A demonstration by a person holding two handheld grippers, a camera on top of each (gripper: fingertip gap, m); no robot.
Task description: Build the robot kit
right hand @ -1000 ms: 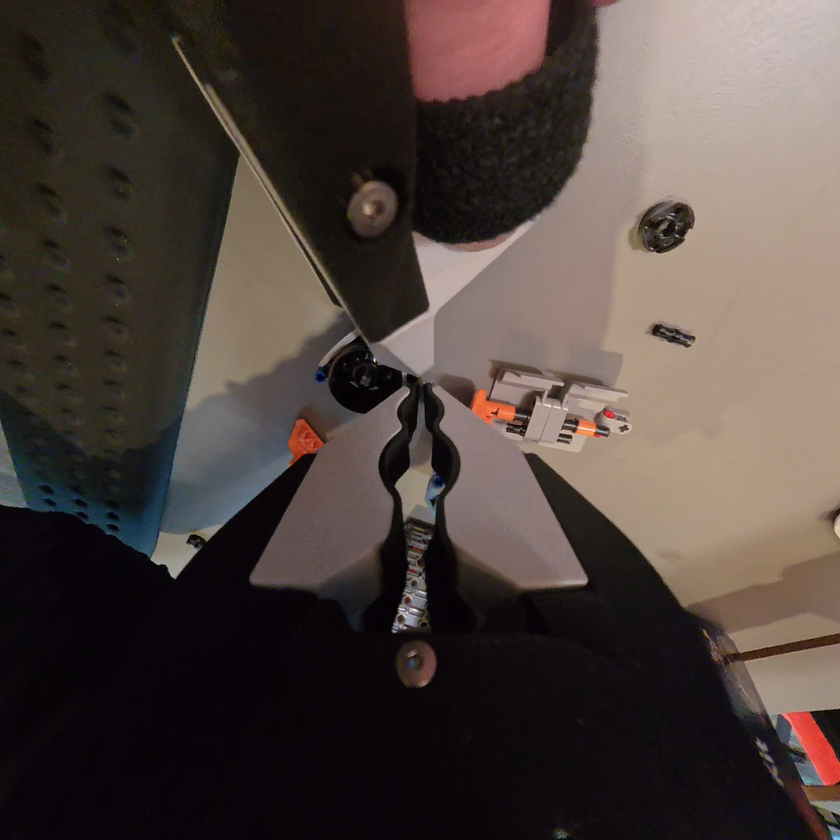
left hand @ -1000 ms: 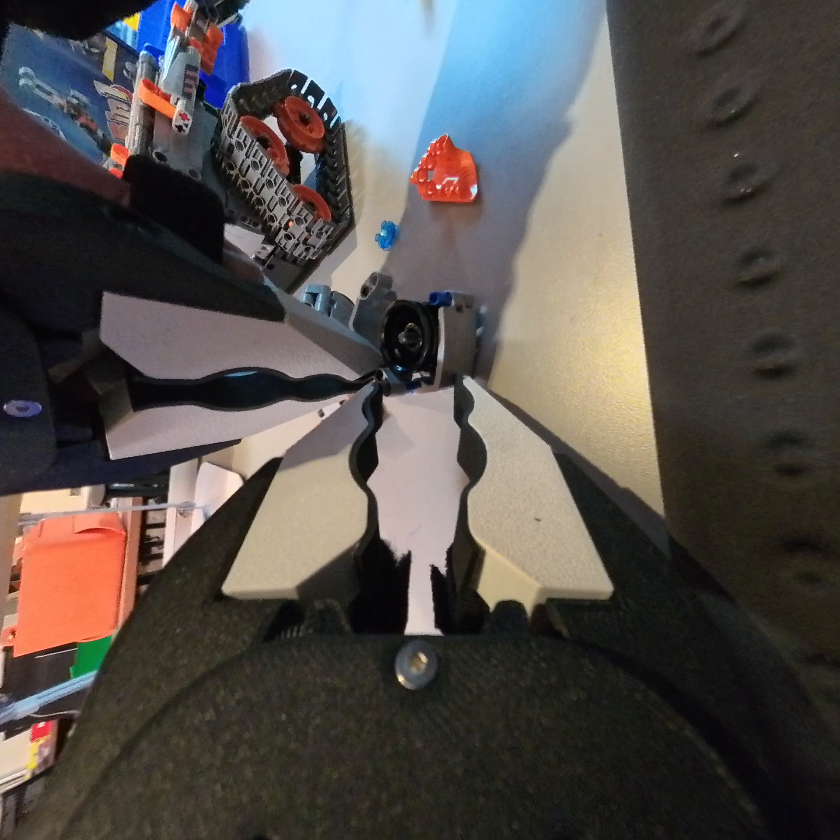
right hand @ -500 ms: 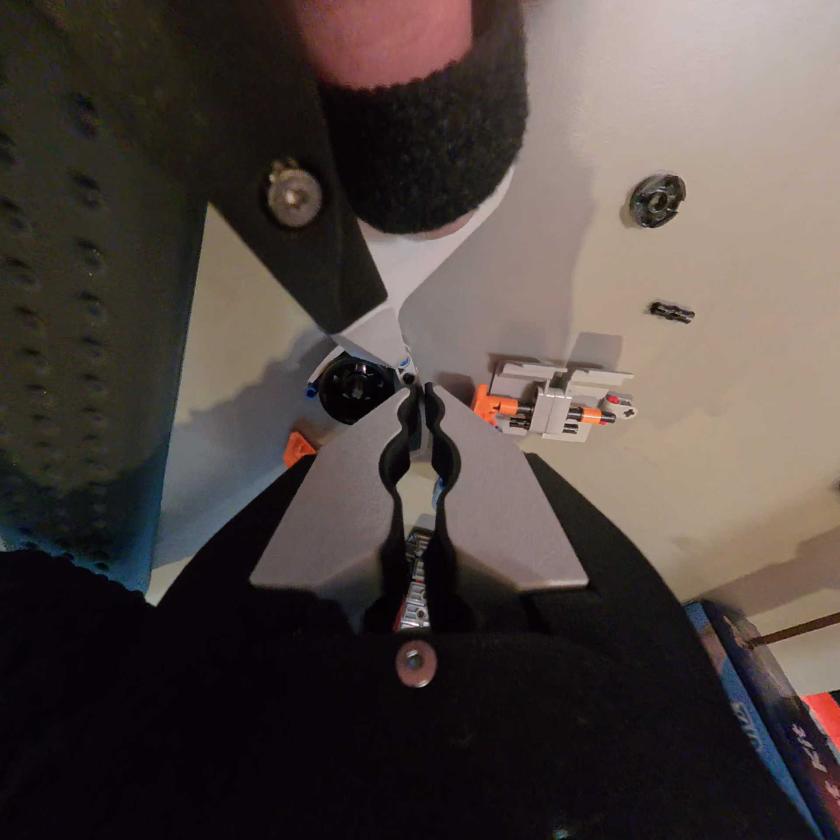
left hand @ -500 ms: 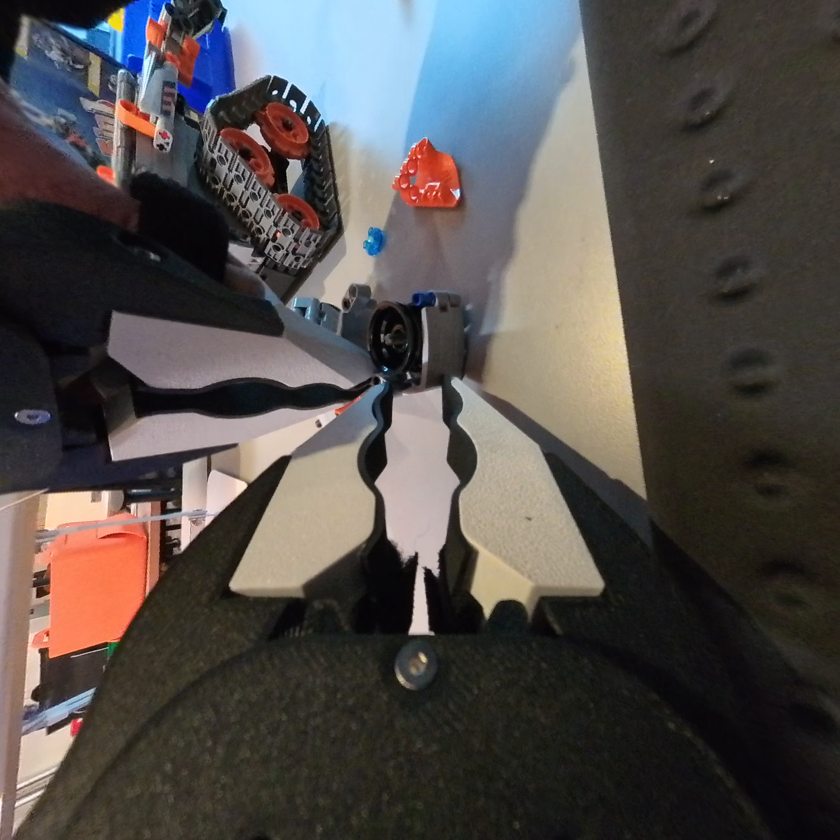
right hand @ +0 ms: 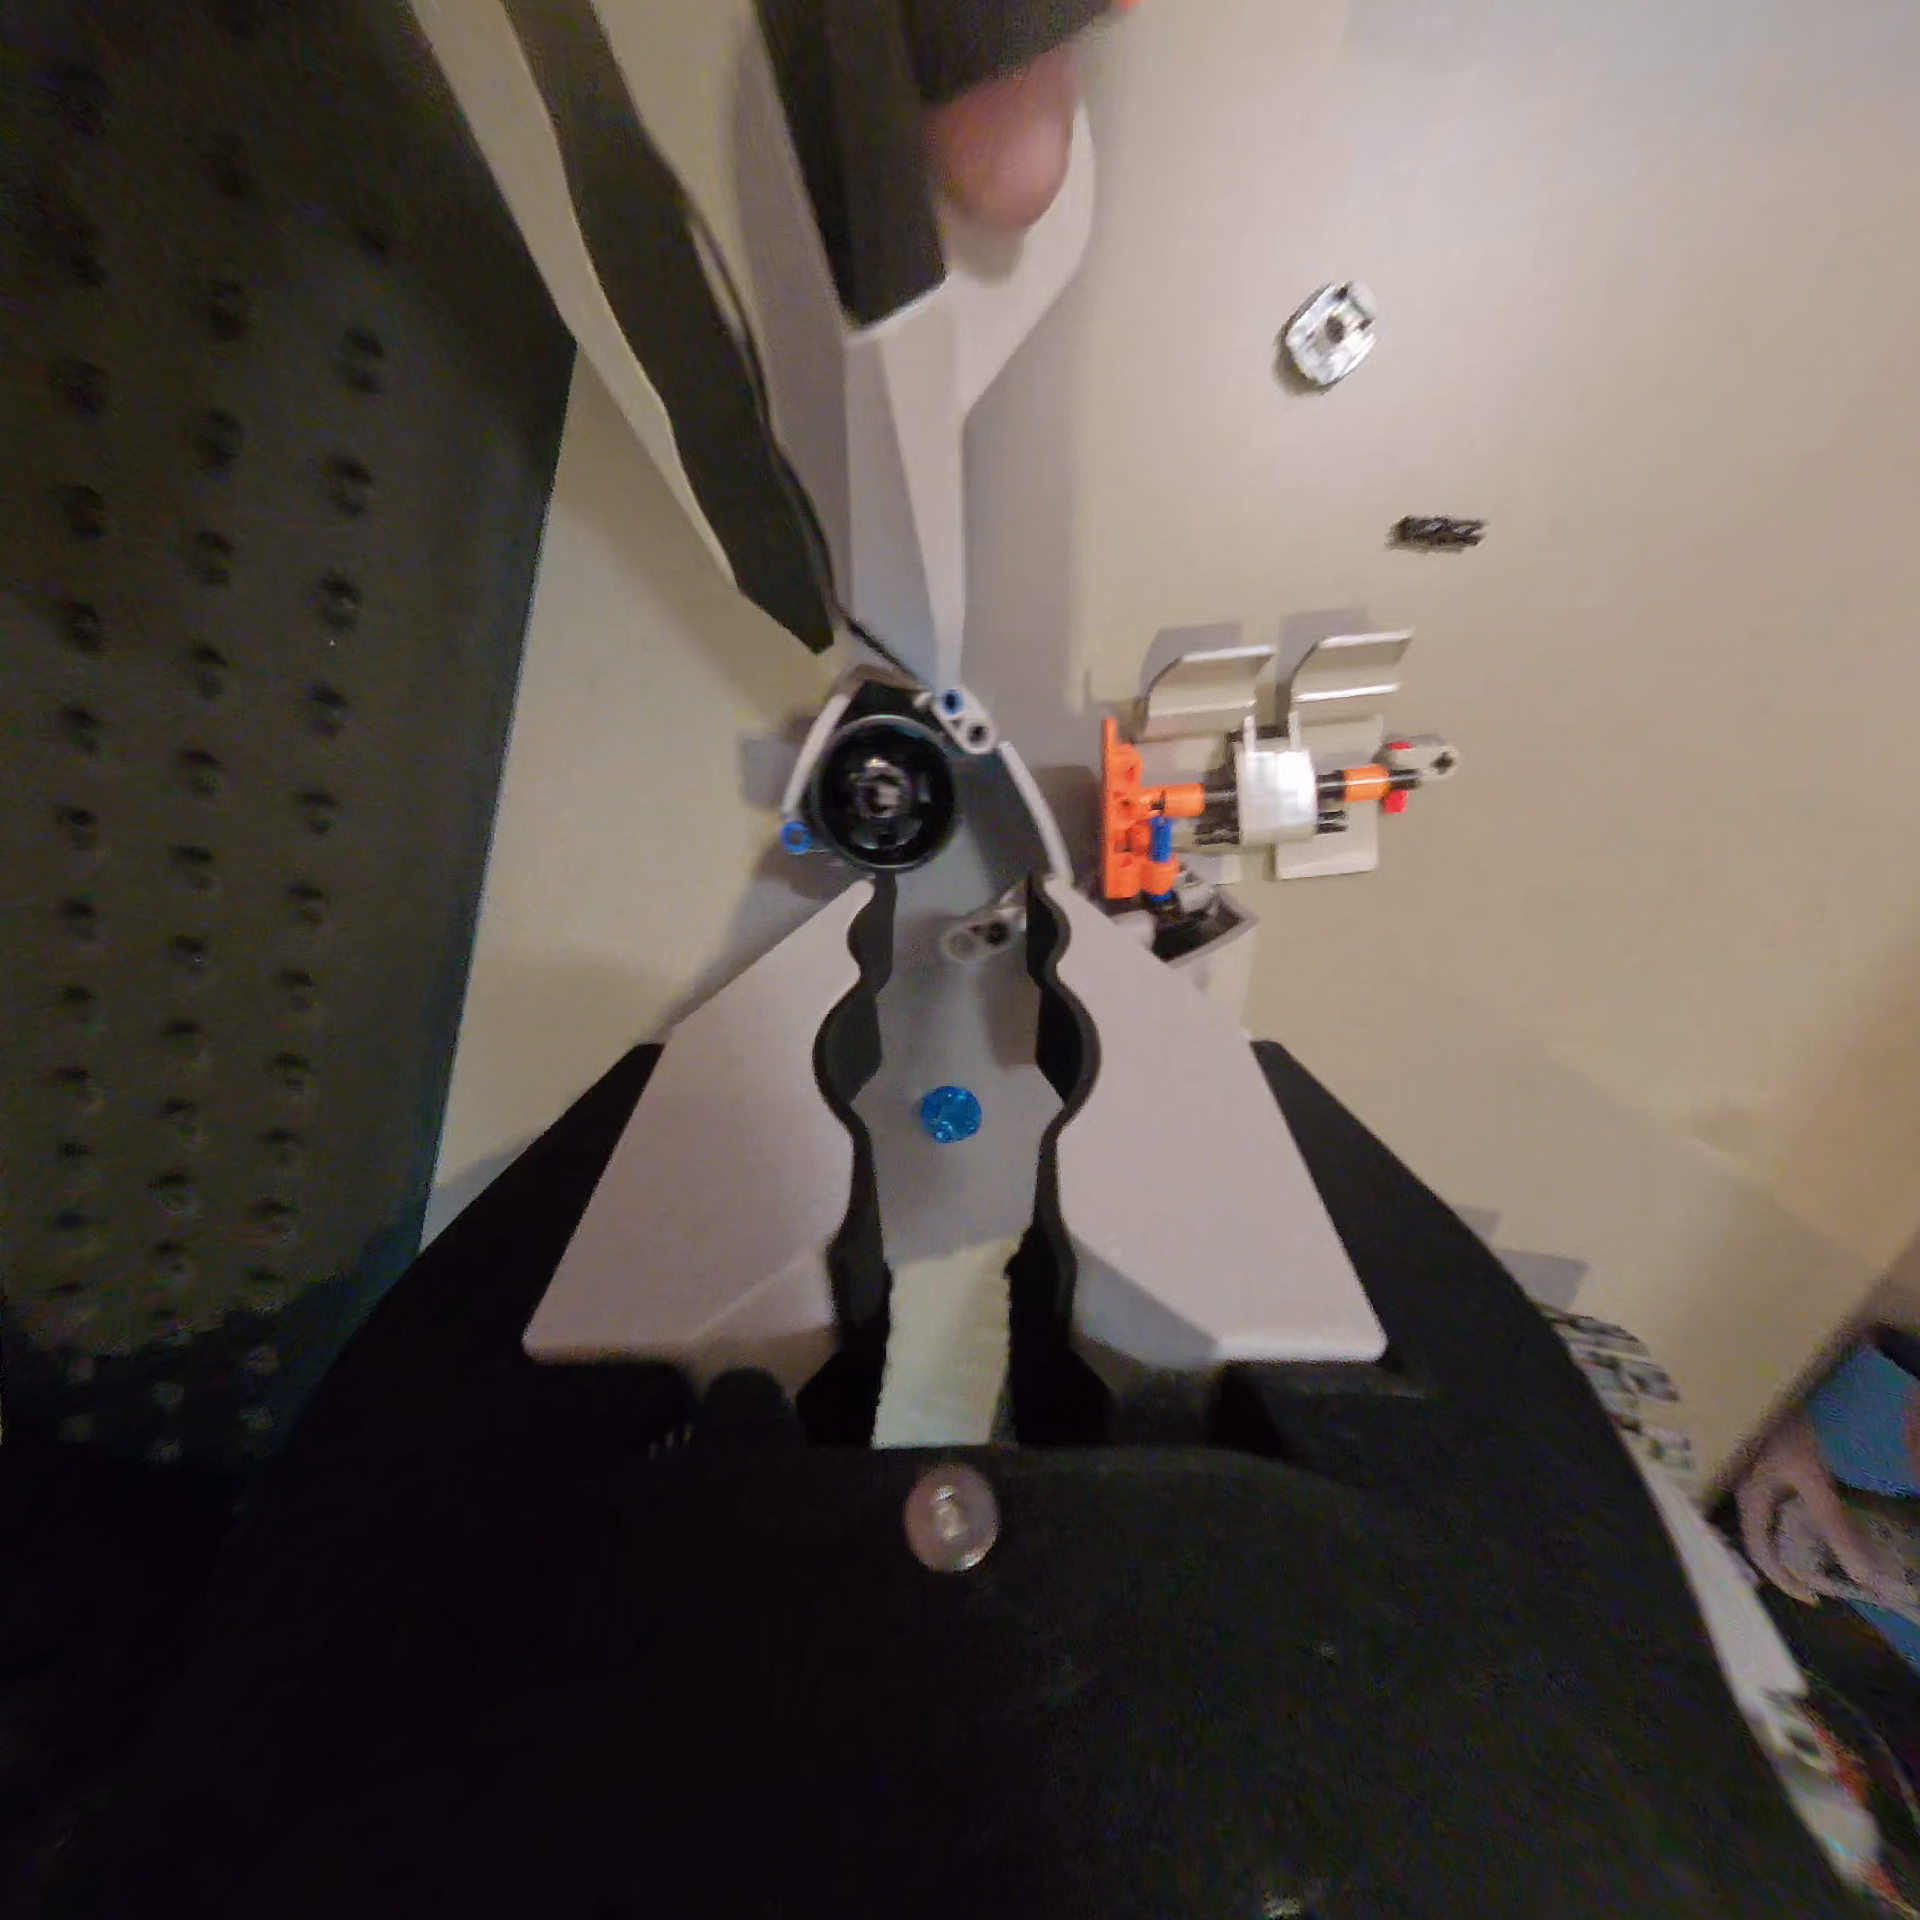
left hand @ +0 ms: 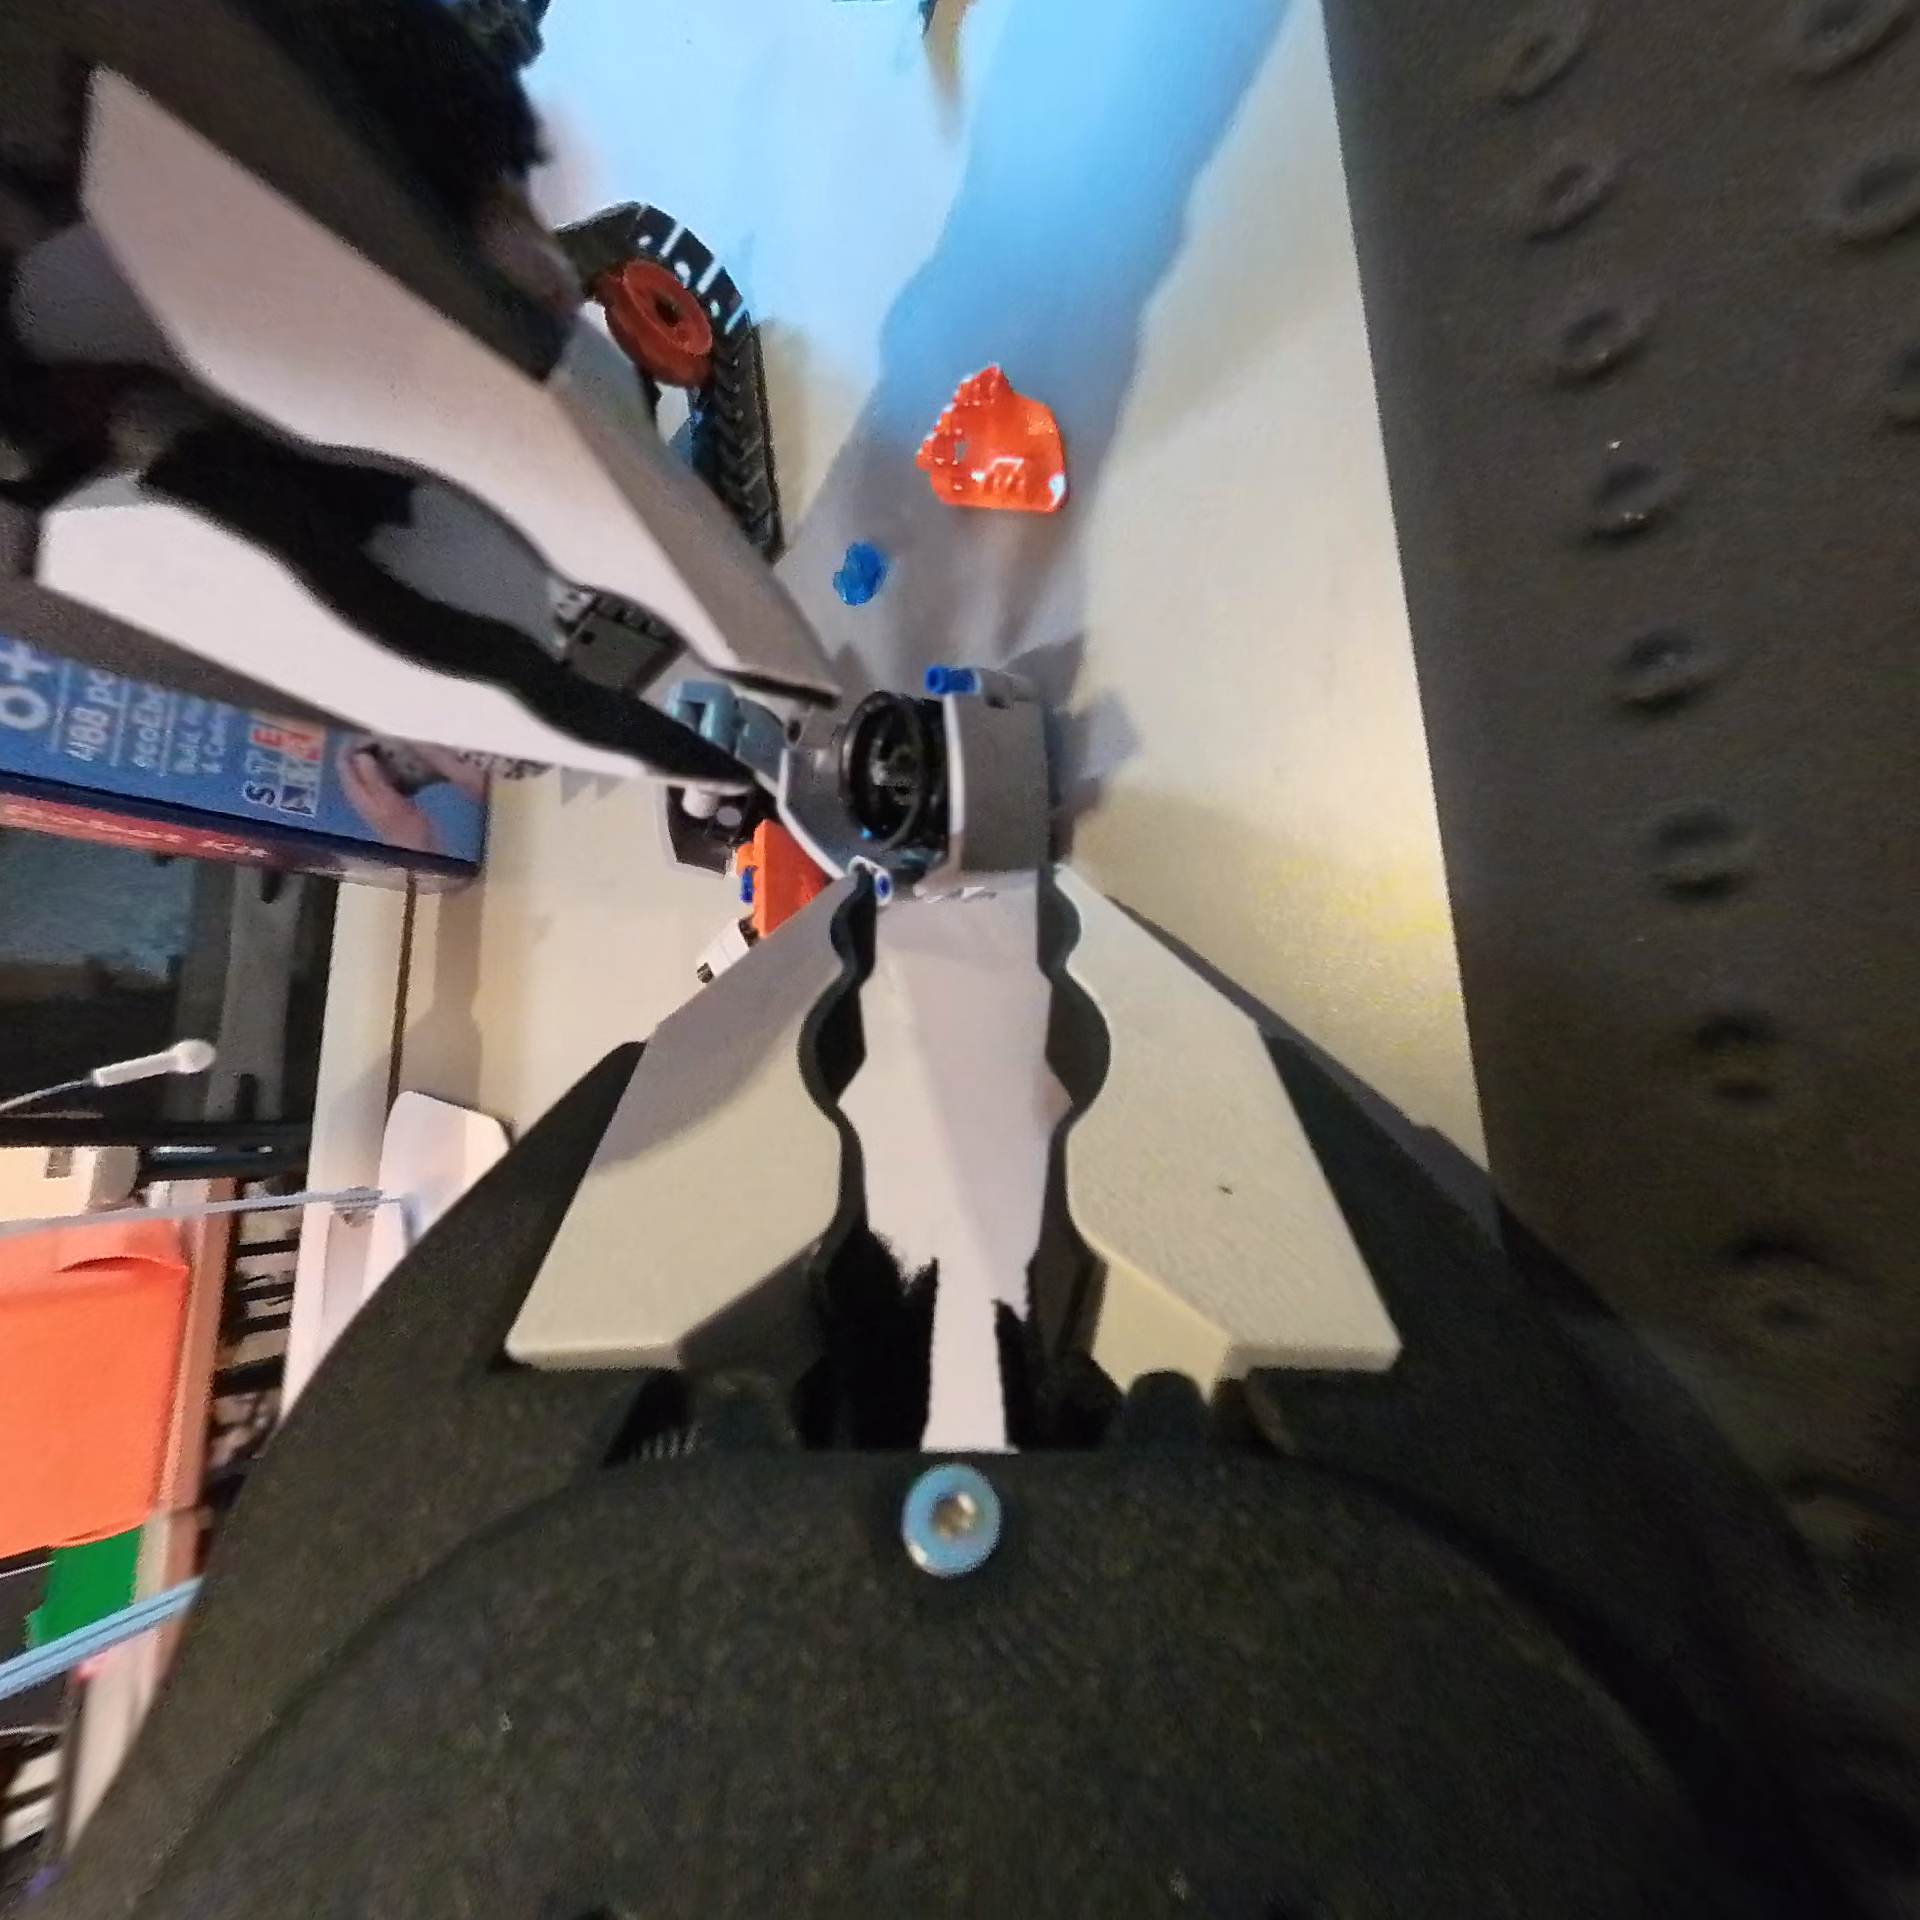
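Observation:
A grey brick assembly with a black wheel (left hand: 997,769) sits between the tips of my left gripper (left hand: 951,883), which is shut on its lower edge. In the right wrist view the same assembly (right hand: 883,795) lies just past my right gripper (right hand: 951,888), whose jaws stand apart with the tips on either side of the assembly's near end and a small grey beam (right hand: 977,930). The right gripper (left hand: 784,727) reaches in from the upper left in the left wrist view. The left gripper's fingers (right hand: 904,540) come down from the top in the right wrist view.
A dark dimpled panel (left hand: 1662,727) stands close beside the pale table (right hand: 1558,987). Loose on the table are a grey and orange sub-assembly (right hand: 1268,790), a blue stud (right hand: 949,1115), a black pin (right hand: 1439,532), a clear orange piece (left hand: 992,452) and a tracked model (left hand: 717,343). A blue box (left hand: 239,769) lies at the left.
My right gripper has opened from shut and moved onto the wheel assembly. My left gripper has kept its hold on the assembly. Both views have shifted.

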